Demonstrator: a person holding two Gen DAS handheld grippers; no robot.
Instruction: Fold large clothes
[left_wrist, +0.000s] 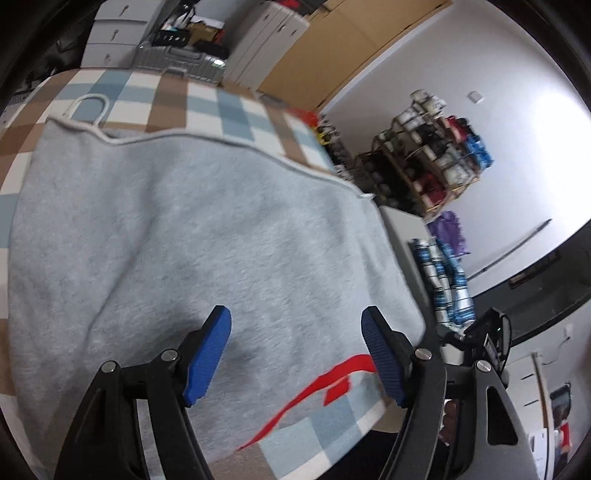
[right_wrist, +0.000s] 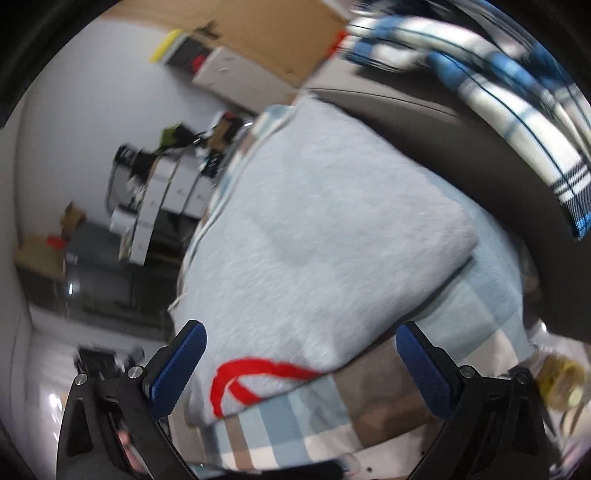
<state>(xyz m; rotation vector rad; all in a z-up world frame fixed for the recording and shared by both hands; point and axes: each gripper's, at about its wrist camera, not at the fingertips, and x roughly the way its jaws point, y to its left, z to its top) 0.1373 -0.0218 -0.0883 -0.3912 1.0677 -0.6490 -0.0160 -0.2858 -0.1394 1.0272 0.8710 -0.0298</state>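
Left wrist view: the left tool (left_wrist: 295, 354) stood at lower centre with its blue pads (left_wrist: 207, 360) wide apart and nothing between them. The grey garment (left_wrist: 192, 236) lay folded flat across most of the frame on a checked cloth (left_wrist: 155, 99) covering the tabletop. A red marking (left_wrist: 314, 391) showed at its near edge, between the pads in the picture. A white cord loop (left_wrist: 90, 107) lay at upper left. A shelf of goods (left_wrist: 428, 155) stood at right.

Right wrist view, blurred: the right tool (right_wrist: 301, 363) was also spread wide and empty. The grey garment (right_wrist: 314, 229) filled the centre, tilted in frame, with the red marking (right_wrist: 251, 373) at bottom centre. A plaid fabric (right_wrist: 517, 110) arced across the upper right.
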